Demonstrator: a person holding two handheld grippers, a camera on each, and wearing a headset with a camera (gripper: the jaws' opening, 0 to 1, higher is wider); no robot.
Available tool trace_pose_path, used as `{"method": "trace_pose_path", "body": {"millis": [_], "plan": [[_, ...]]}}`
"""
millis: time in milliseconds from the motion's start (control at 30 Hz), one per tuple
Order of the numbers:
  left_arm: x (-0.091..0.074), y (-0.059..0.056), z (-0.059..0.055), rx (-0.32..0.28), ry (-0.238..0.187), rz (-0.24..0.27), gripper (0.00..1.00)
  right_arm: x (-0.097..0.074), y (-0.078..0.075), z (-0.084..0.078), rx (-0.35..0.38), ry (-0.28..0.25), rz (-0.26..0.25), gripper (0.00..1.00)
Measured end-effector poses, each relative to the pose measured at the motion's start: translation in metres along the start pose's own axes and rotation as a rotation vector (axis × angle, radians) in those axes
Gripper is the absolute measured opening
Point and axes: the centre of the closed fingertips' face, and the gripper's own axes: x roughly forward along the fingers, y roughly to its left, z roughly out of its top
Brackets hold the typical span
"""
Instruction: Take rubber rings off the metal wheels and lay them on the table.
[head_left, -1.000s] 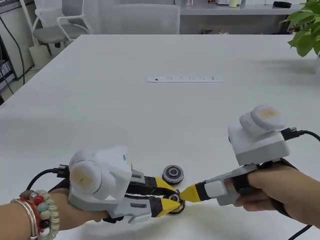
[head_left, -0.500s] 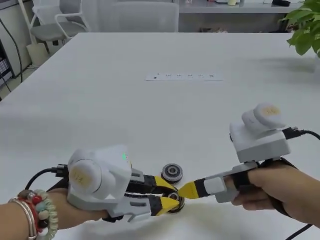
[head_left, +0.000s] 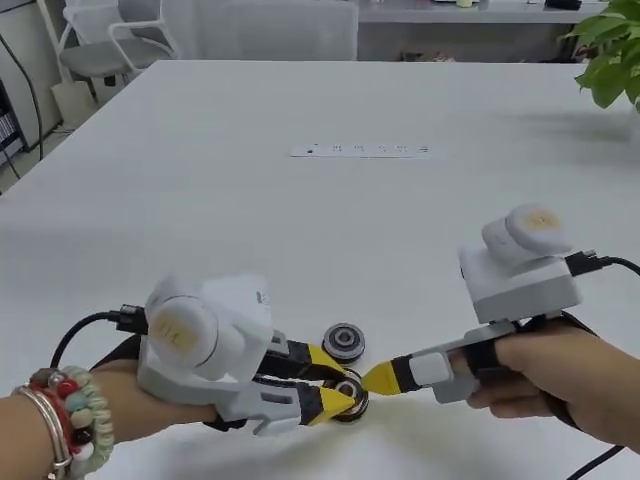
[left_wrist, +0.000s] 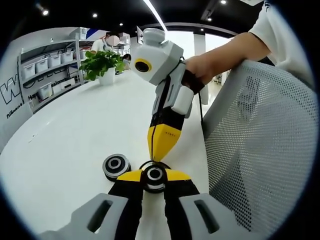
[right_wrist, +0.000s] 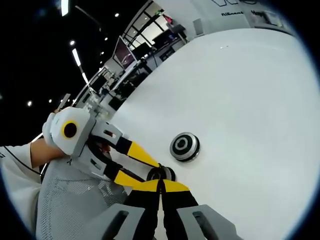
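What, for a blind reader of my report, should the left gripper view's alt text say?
The left gripper clamps a metal wheel between its yellow-tipped jaws, while the right gripper, jaws shut, points its tip at the wheel's far rim. A second wheel lies just beside it on the white table, with a mesh chair back on the right.

Head view looks down over the desk (head_left: 300, 220). Gripper views, close in, face each other across one wheel (left_wrist: 154, 176).

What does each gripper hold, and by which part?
Left gripper: a wheel, by opposite sides of its rim. Right gripper: shut tips at that wheel's edge; a hold cannot be told.
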Motion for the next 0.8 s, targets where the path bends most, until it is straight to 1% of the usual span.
{"method": "trace_pose_path", "body": {"millis": [67,133,200,233,333,367,400,467,500,567,600,667,700,800], "plan": [[-0.003,-0.001,0.004,0.006,-0.007,-0.004,0.13,-0.001,0.000,0.000,0.001,0.000,0.002,0.00],[-0.008,-0.004,0.015,0.029,-0.016,-0.013,0.20,-0.002,0.003,0.001,-0.006,-0.003,0.005,0.00],[-0.011,-0.006,0.021,0.032,-0.030,-0.022,0.30,-0.003,0.005,0.003,-0.017,-0.006,0.005,0.00],[-0.013,-0.009,0.025,0.035,-0.034,-0.035,0.35,-0.003,0.006,0.003,-0.024,-0.003,0.004,0.00],[-0.018,-0.015,0.026,0.028,-0.025,-0.066,0.50,-0.004,0.005,0.001,-0.049,0.012,-0.011,0.00],[-0.019,-0.017,0.025,0.035,-0.021,-0.081,0.54,-0.004,0.003,0.000,-0.067,0.020,-0.018,0.00],[-0.022,-0.017,0.025,0.046,-0.017,-0.083,0.58,-0.005,0.004,0.001,-0.095,0.022,-0.024,0.00],[-0.027,-0.016,0.026,0.067,-0.011,-0.077,0.63,-0.006,0.005,0.002,-0.107,0.023,-0.023,0.00],[-0.030,-0.016,0.028,0.068,-0.009,-0.081,0.67,-0.006,0.006,0.003,-0.112,0.024,-0.023,0.00],[-0.037,-0.016,0.032,0.071,-0.017,-0.086,0.71,-0.007,0.007,0.004,-0.135,0.027,-0.027,0.00],[-0.041,-0.015,0.036,0.078,-0.026,-0.082,0.72,-0.007,0.008,0.004,-0.144,0.031,-0.031,0.00],[-0.046,-0.011,0.041,0.073,-0.031,-0.069,0.74,-0.007,0.008,0.004,-0.159,0.031,-0.035,0.00],[-0.049,-0.009,0.044,0.073,-0.037,-0.059,0.75,-0.008,0.009,0.005,-0.161,0.031,-0.036,0.00],[-0.060,-0.003,0.056,0.069,-0.080,-0.026,0.79,-0.011,0.010,0.008,-0.165,0.020,-0.036,0.00]]}}
